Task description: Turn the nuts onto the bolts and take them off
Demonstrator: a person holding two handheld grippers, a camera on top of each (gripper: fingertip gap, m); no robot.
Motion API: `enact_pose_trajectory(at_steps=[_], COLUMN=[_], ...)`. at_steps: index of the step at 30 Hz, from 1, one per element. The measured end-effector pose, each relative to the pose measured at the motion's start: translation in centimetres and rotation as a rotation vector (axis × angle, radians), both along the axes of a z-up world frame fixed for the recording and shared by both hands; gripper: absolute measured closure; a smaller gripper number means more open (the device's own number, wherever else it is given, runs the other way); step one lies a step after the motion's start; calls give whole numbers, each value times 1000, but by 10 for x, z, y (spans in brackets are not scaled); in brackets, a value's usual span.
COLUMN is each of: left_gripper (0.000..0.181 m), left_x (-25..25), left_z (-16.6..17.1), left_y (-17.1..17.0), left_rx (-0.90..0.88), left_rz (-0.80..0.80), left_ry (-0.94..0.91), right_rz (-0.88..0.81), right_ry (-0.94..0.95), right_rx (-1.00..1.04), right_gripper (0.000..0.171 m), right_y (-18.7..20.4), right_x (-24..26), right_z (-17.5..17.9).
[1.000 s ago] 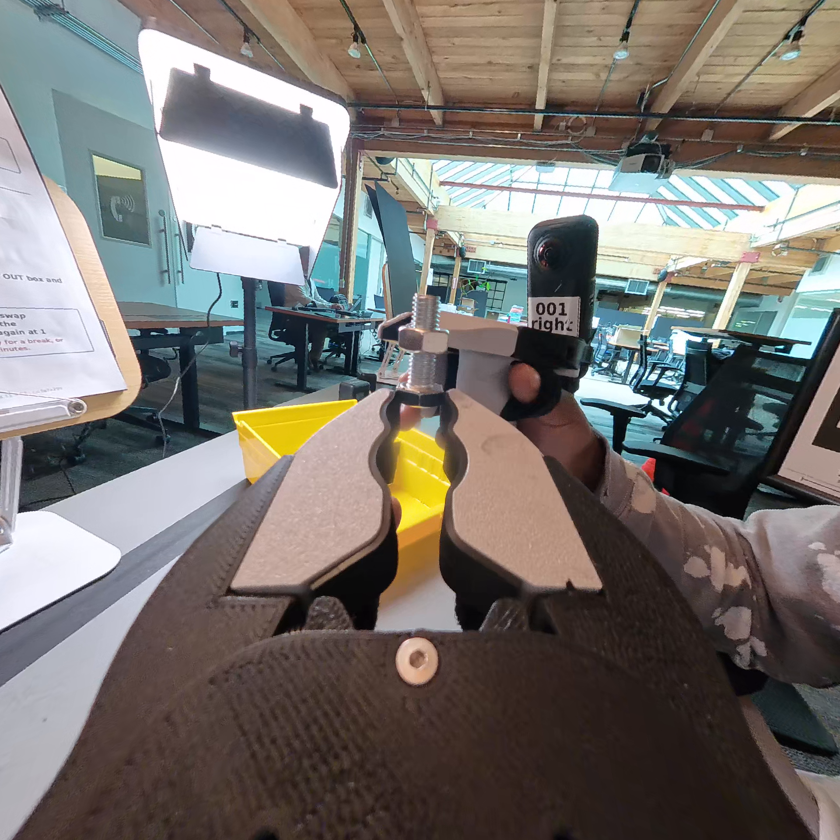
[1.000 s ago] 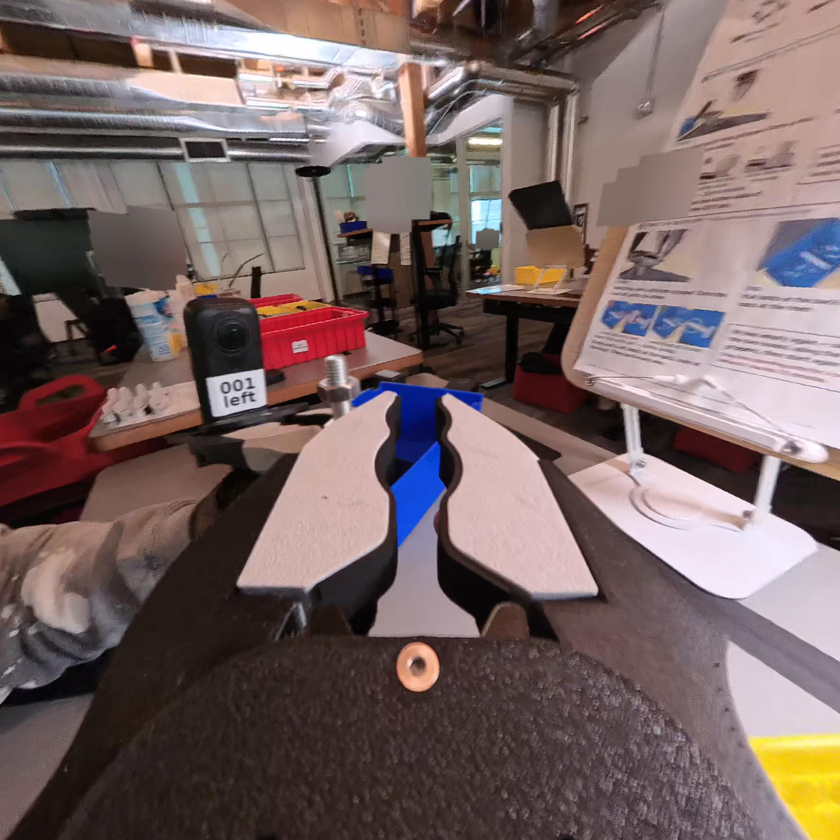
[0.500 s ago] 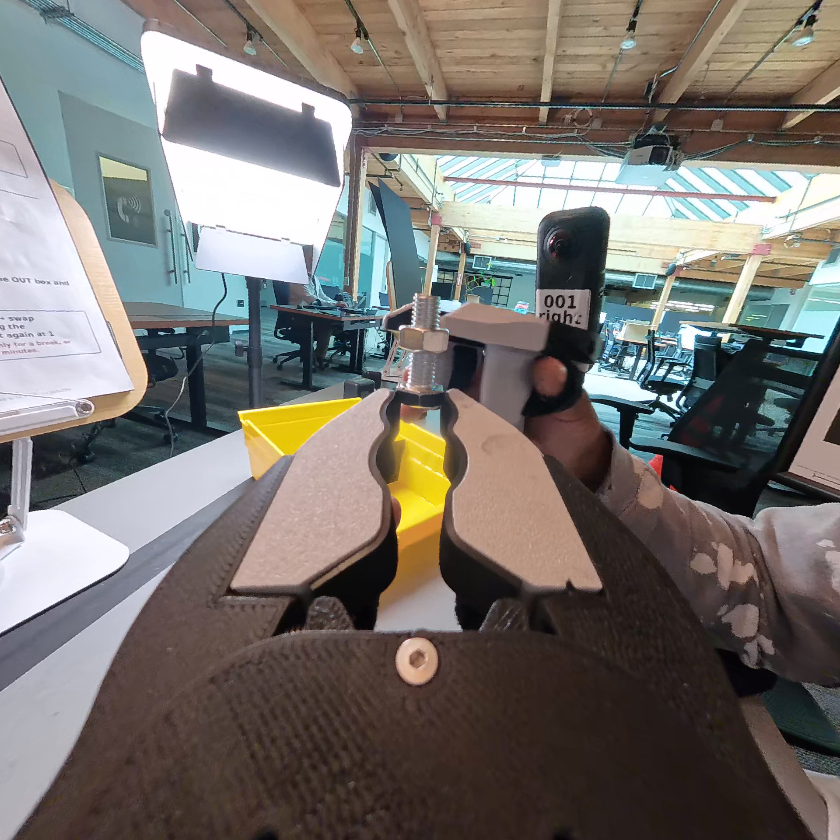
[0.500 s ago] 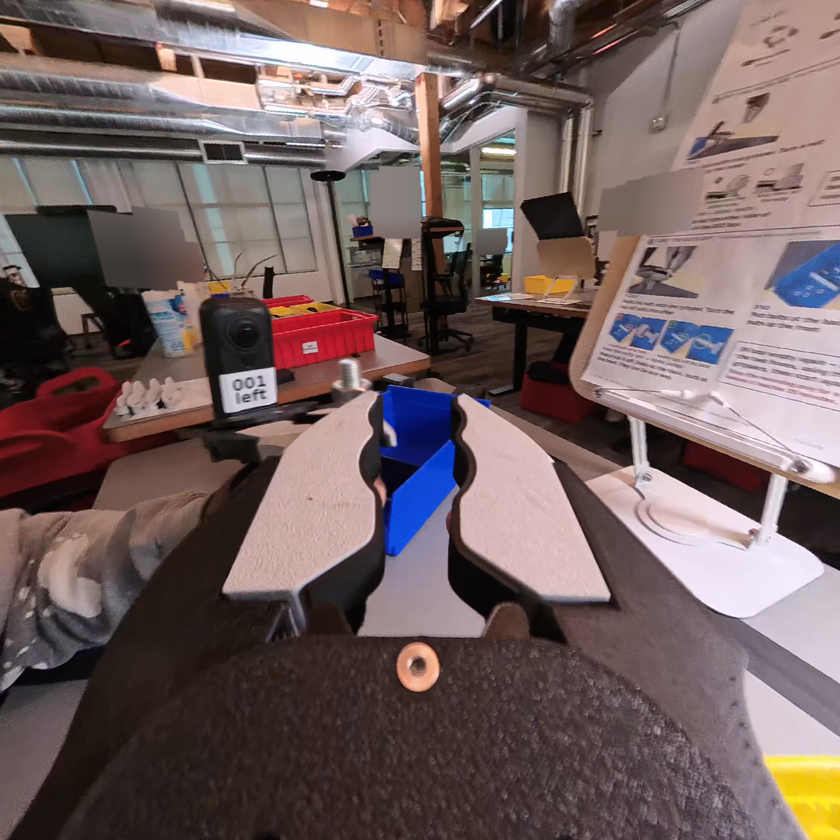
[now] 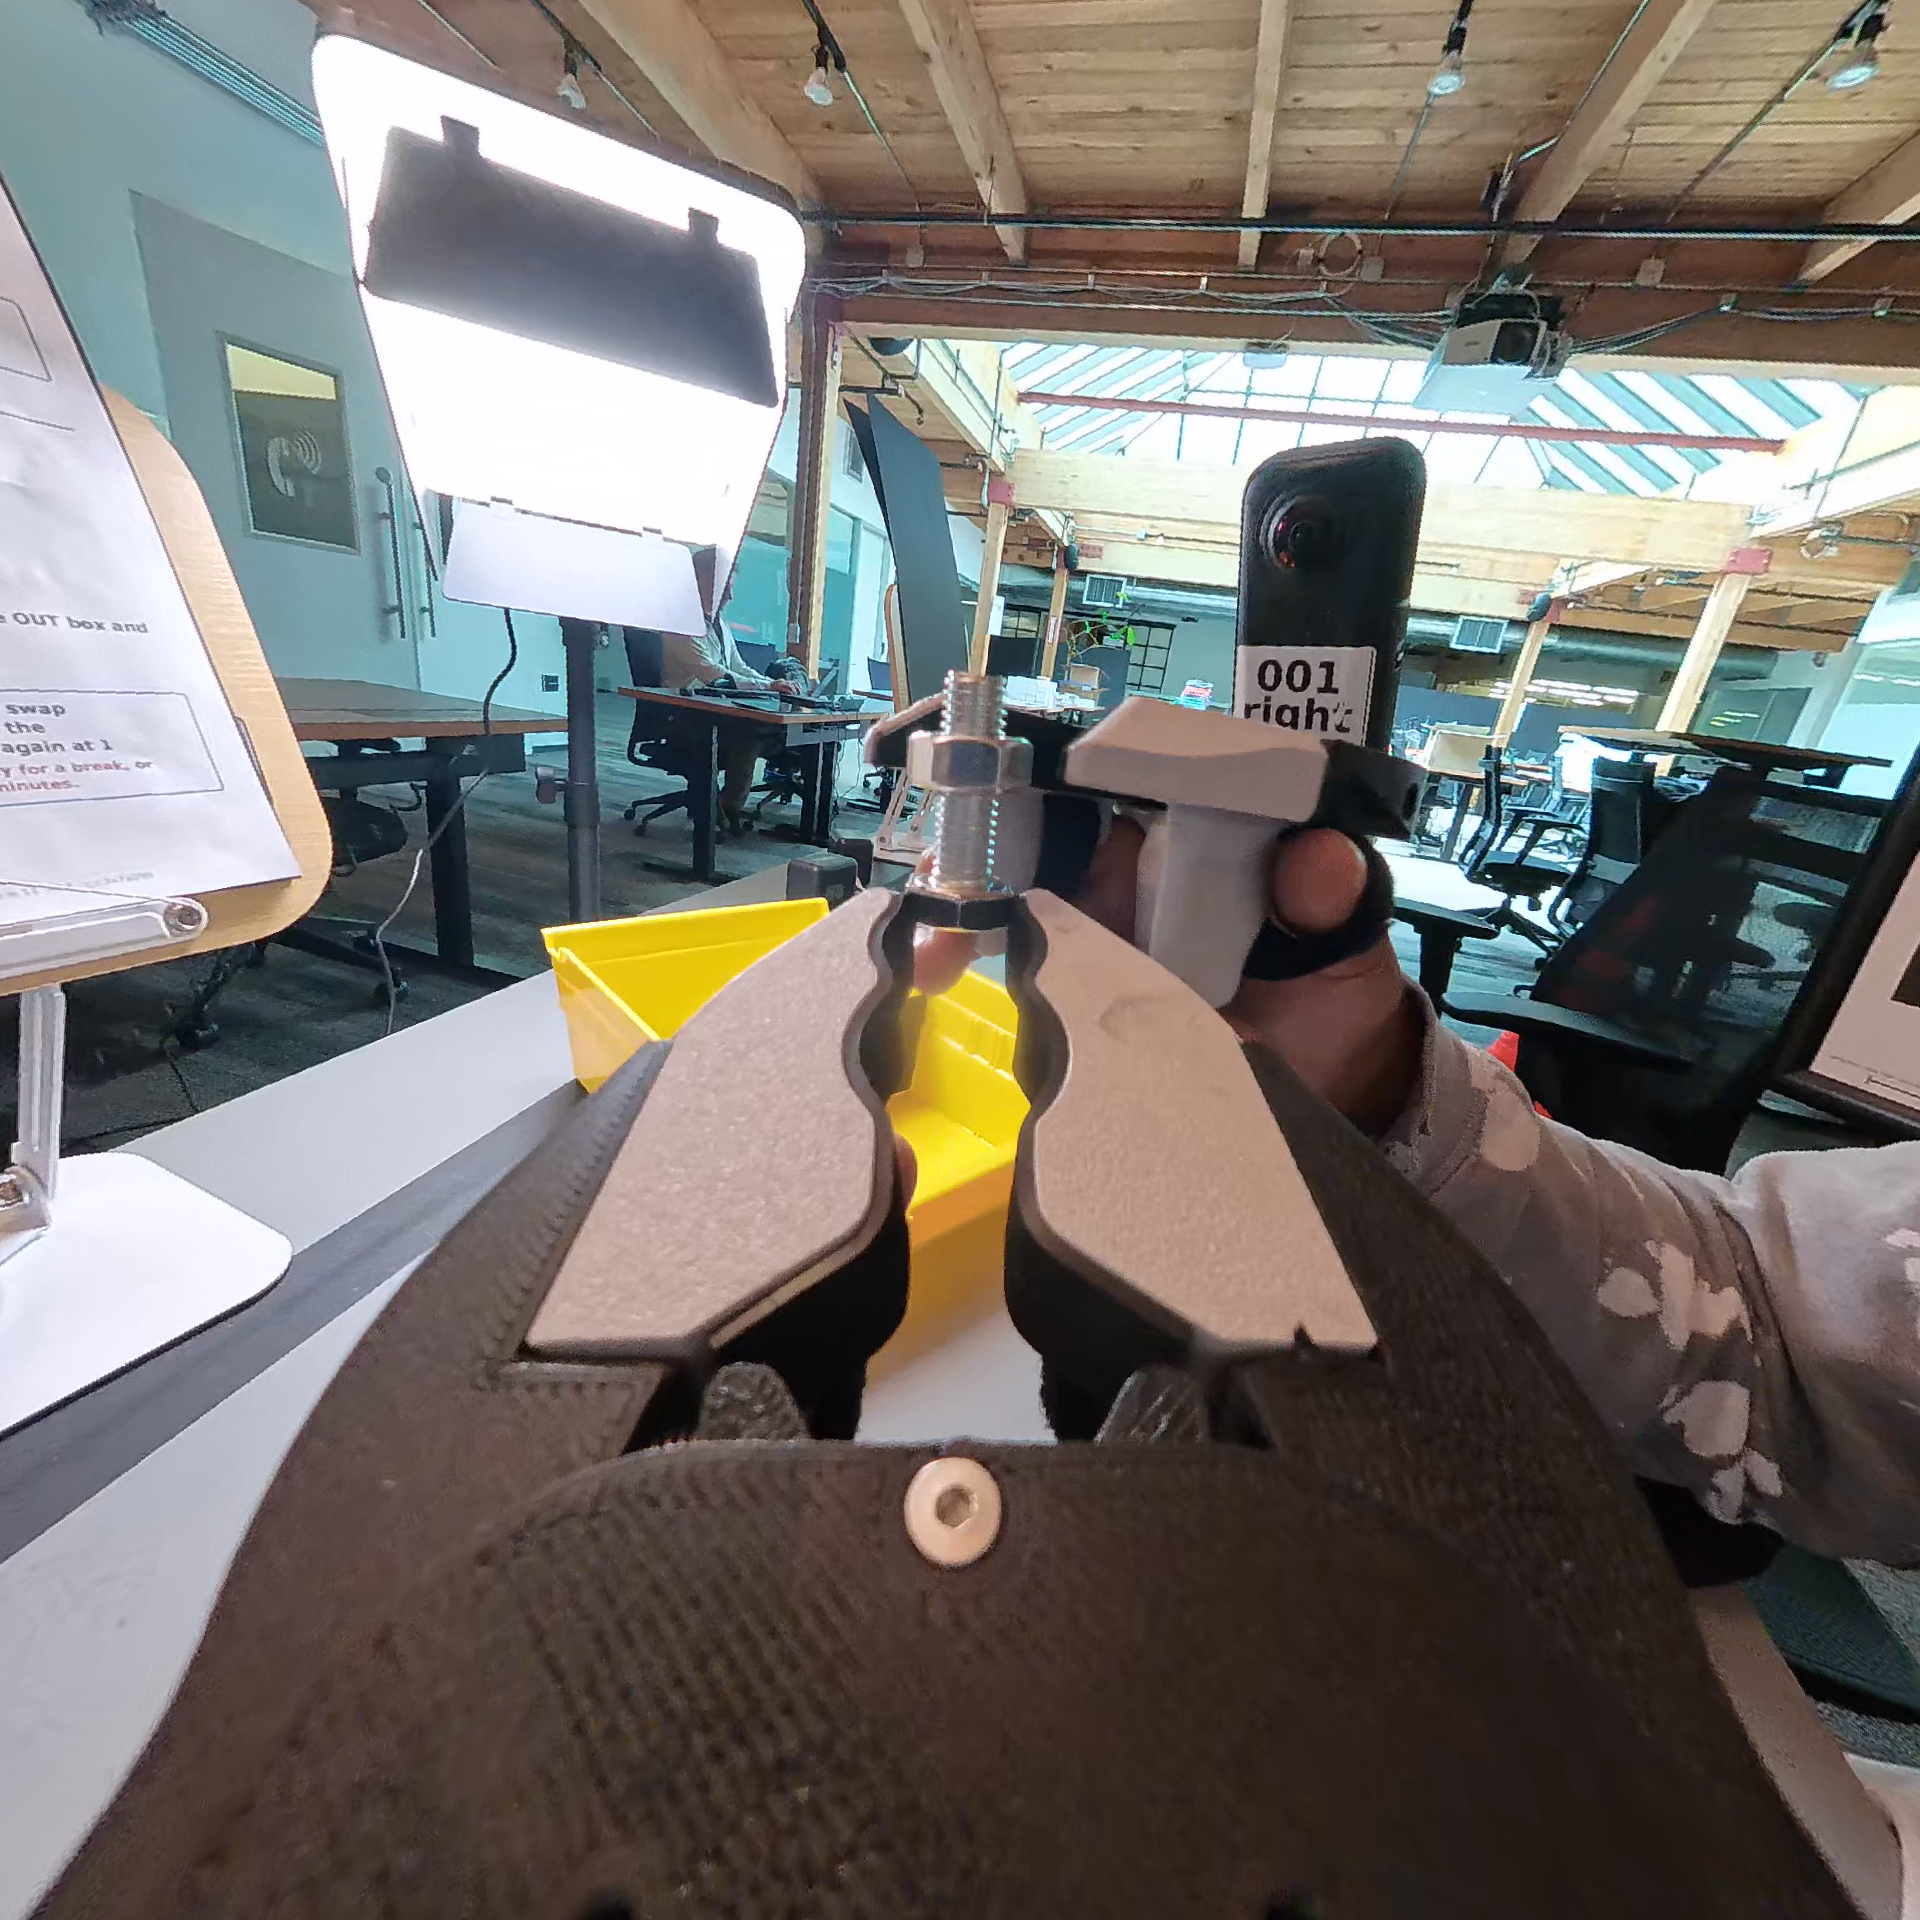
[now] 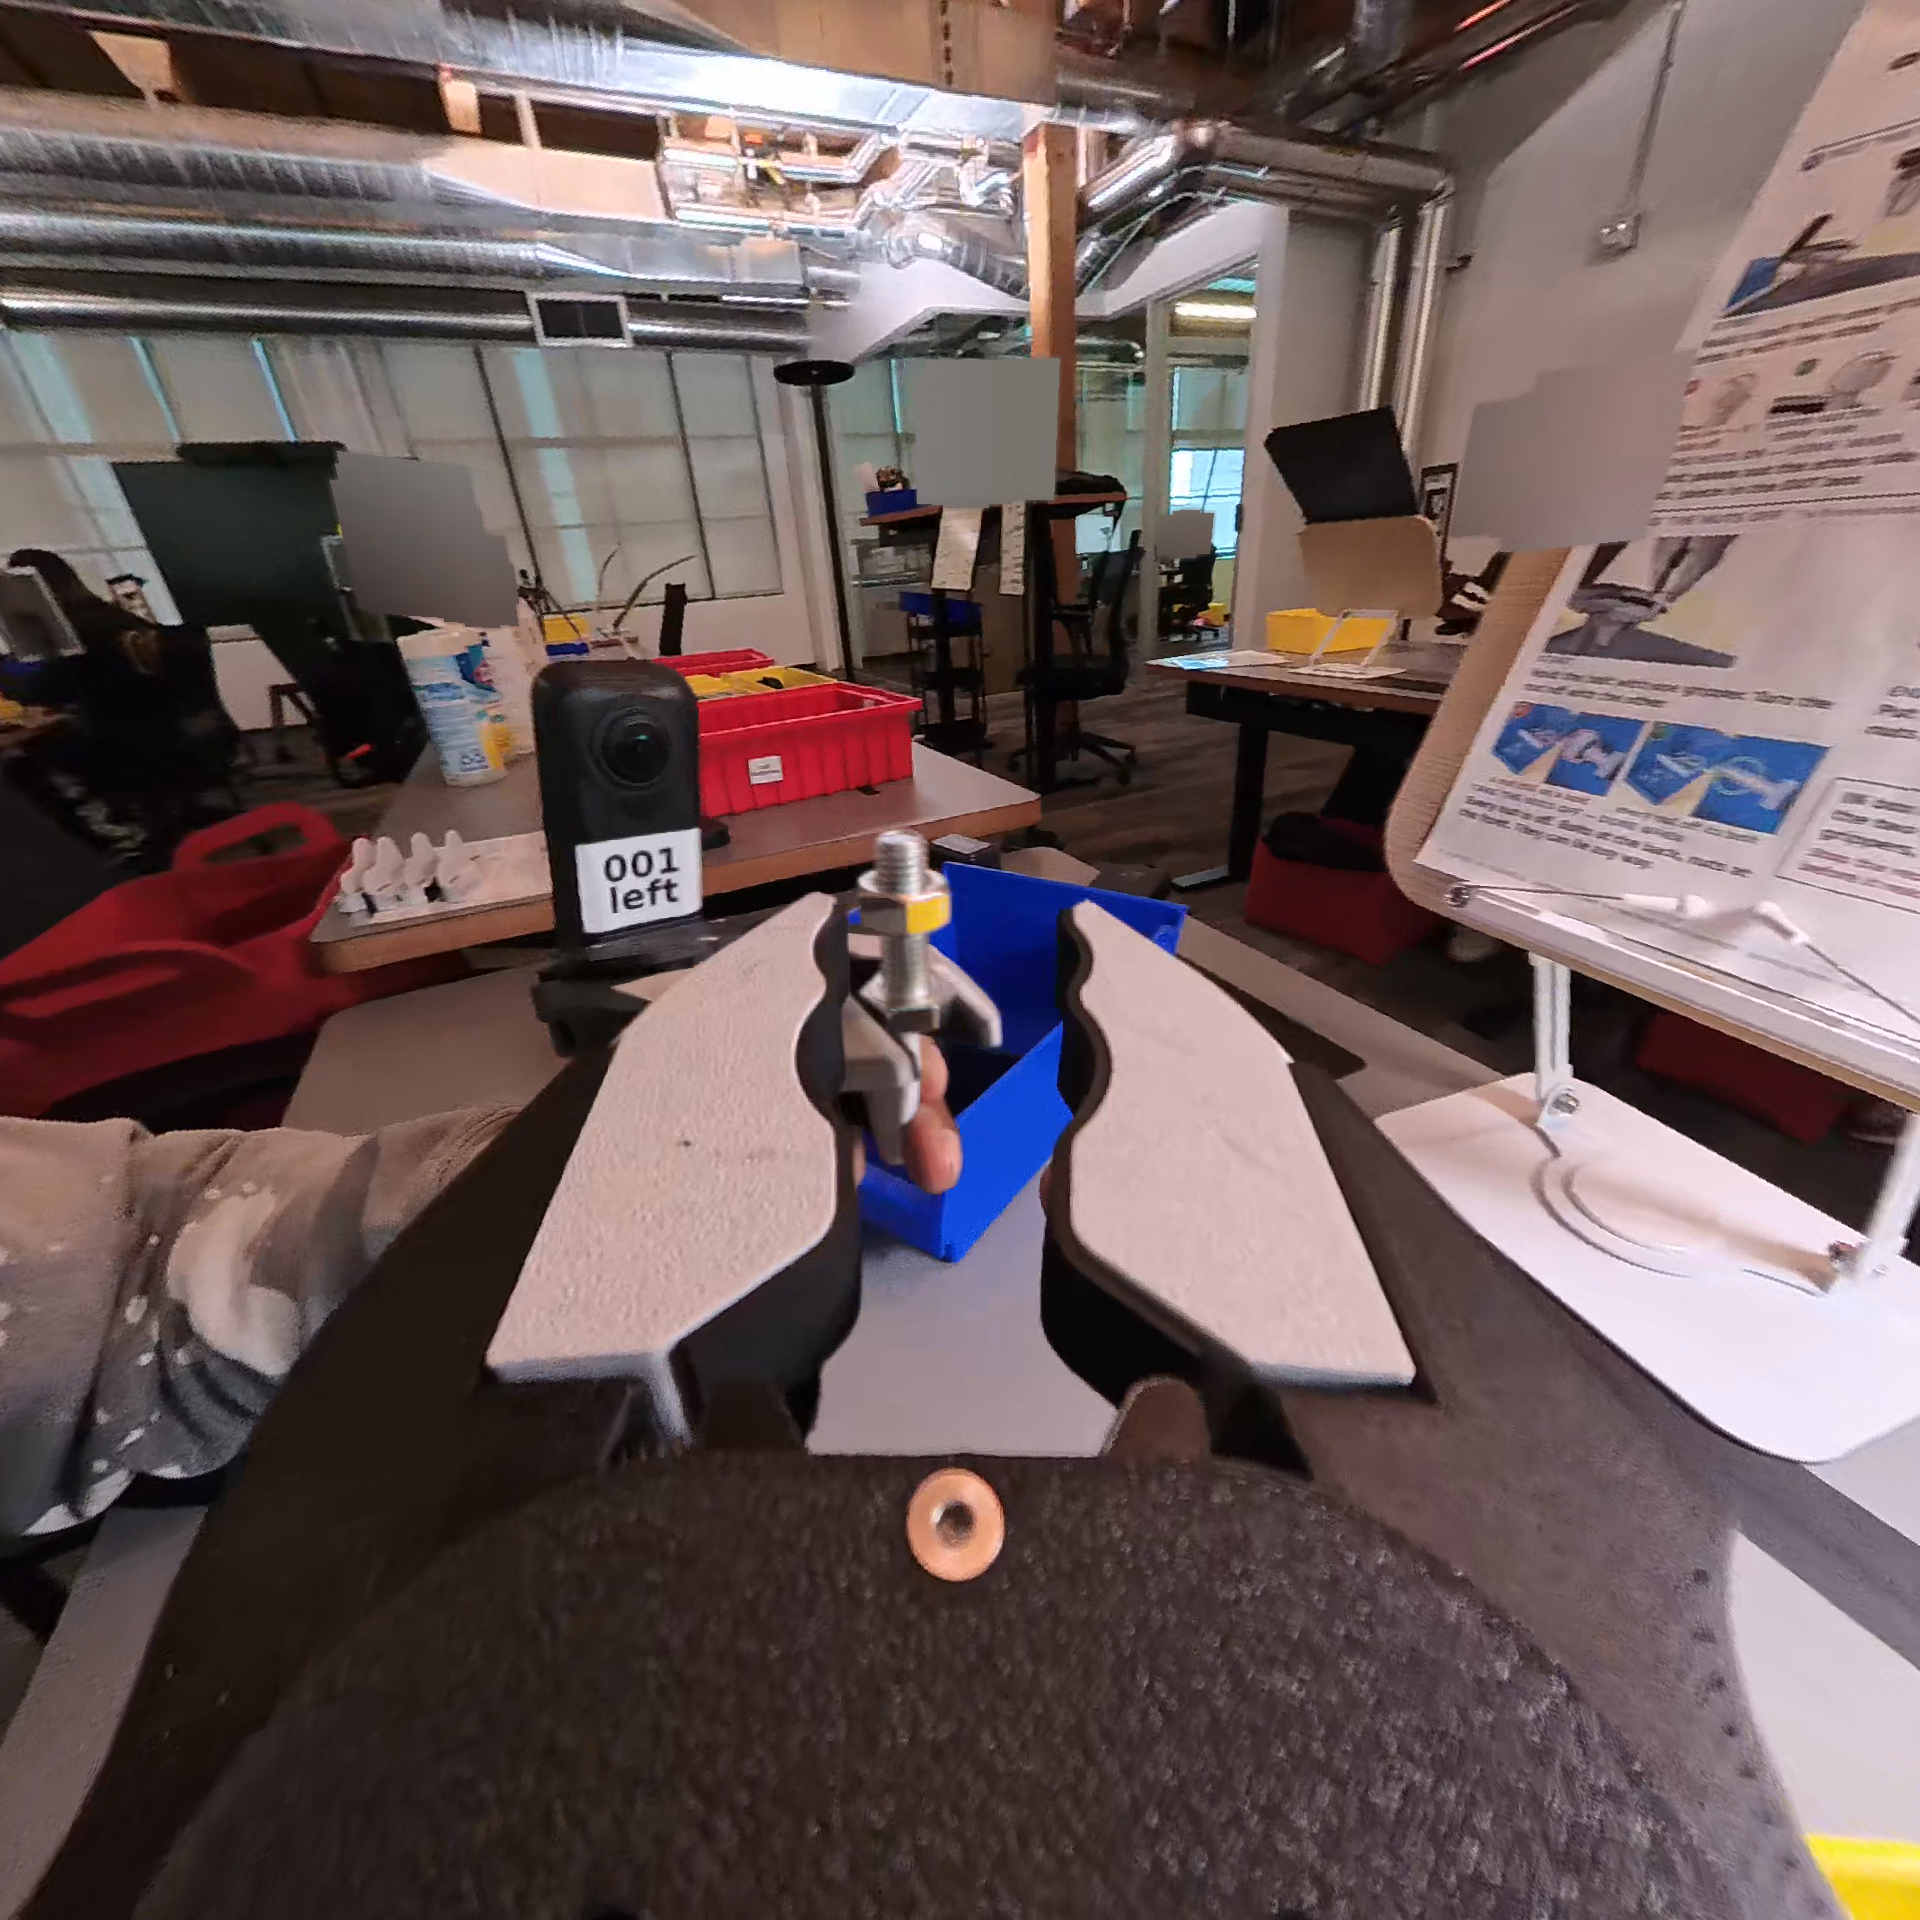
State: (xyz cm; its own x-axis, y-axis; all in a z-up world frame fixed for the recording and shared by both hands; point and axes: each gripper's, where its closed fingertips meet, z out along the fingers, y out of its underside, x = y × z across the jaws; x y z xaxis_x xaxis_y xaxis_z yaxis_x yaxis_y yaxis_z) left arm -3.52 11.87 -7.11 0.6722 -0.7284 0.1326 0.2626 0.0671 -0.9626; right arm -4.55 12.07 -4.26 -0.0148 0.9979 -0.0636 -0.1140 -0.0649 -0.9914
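Observation:
A steel bolt (image 5: 964, 831) stands upright with its head clamped in my left gripper (image 5: 961, 906), which is shut on it. A hex nut (image 5: 971, 764) sits high on the thread. In the right wrist view the bolt (image 6: 906, 961) and nut (image 6: 904, 906) stand between the tips of my right gripper (image 6: 951, 916). Its jaws are wide open, and the nut is nearer the left finger (image 6: 727, 1091). The left gripper (image 6: 914, 1023) shows below the nut, holding the bolt head. The right gripper (image 5: 1039, 750) shows in the left wrist view, level with the nut.
A yellow bin (image 5: 675, 966) stands on the grey table (image 5: 312, 1122) behind the left gripper. A blue bin (image 6: 997, 1153) stands beyond the right gripper. White document stands are at the sides (image 5: 104, 1299) (image 6: 1662, 1247). A person's patterned sleeve (image 5: 1662, 1299) shows at the right. Both grippers' tips are close together, under 4 cm apart.
My right gripper has opened from nearly shut and shifted left, so the bolt and nut now stand between its fingers. The left gripper still holds the bolt upright.

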Motion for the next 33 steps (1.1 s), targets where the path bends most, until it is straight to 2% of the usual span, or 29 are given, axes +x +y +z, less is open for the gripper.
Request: enact_pose_trajectory(at_steps=[4, 5, 6, 8, 14, 18, 19, 20, 22, 28, 31, 33], left_gripper=[163, 163, 163, 163, 163, 163, 163, 163, 163, 163, 164, 163], left_x=[0, -1, -2, -3, 2, 2, -1, -3, -5, 1, 1, -3], left_z=[1, 4, 5, 6, 0, -1, 0, 1, 2, -1, -1, 2], left_y=[-1, -3, -3, -3, -1, 0, 1, 1, 1, 1, 0, 0], left_rx=[6, 16, 12, 20, 8, 1, -4, -1, 4, 6, 8, 13], left_rz=[4, -8, -7, 5, 3, 13, 13, 0, 12, 8, 14, 9], left_ry=[-2, -16, -19, -9, 5, 11, -12, -34, -26, -3, -5, -26], right_rz=[0, -31, -81, -81, 10, -10, -14, -62, -110, -3, -11, -72], right_ry=[11, 12, 28, 62, 17, 4, -1, 8, 46, 19, 34, 50], right_rx=[-18, -48, -57, -57, -8, -23, -34, -43, -40, -22, -34, -78], right_gripper=[134, 152, 156, 152, 128, 128, 131, 148, 153, 130, 130, 151], right_y=[3, 11, 22, 26, -3, 4, 7, 15, 26, 0, 4, 19], right_x=[-1, 2, 7, 13, -2, -2, -1, 3, 10, -3, -2, 5], right_z=[-1, -1, 0, 5, 2, -2, -2, -1, 3, 0, 0, 2])
